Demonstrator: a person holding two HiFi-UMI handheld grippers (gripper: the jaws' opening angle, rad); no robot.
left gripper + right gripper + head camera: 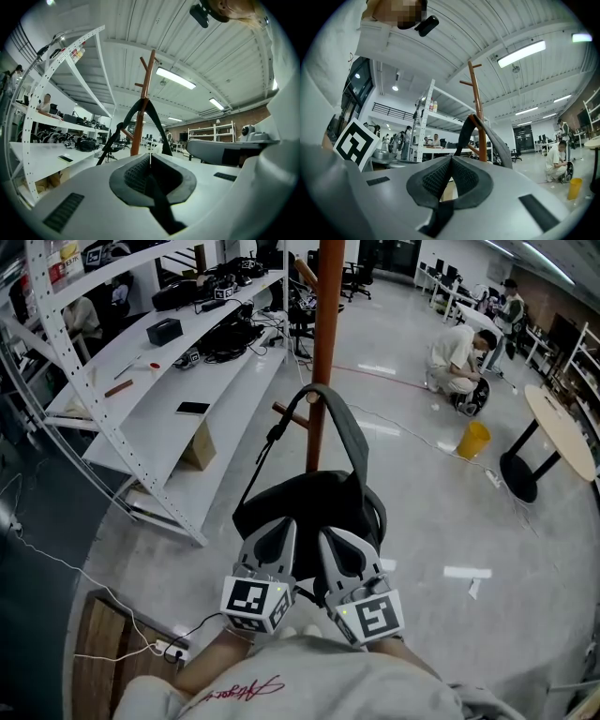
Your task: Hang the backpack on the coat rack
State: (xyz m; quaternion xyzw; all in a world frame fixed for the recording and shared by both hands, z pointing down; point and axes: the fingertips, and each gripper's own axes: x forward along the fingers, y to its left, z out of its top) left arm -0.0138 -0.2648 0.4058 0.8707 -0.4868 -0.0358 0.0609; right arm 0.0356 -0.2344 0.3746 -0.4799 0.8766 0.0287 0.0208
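A black backpack (309, 507) hangs low against the brown coat rack pole (323, 324). Its grey strap (342, 423) loops up over a short peg (291, 415) beside the pole. My left gripper (284, 526) and right gripper (328, 535) lie side by side at the pack's near edge, both pointing at the pole. In the left gripper view the left gripper (150, 161) is shut, with the strap (157, 124) and pole (143, 103) beyond its tip. The right gripper (451, 159) also has its pads together, and I see nothing between either pair.
A white shelving unit (187, 381) with tools on it runs along the left. A power strip (173, 648) and cables lie on the floor near my left arm. Further off at the right are a crouching person (459, 357), a yellow bucket (473, 439) and a round table (562, 427).
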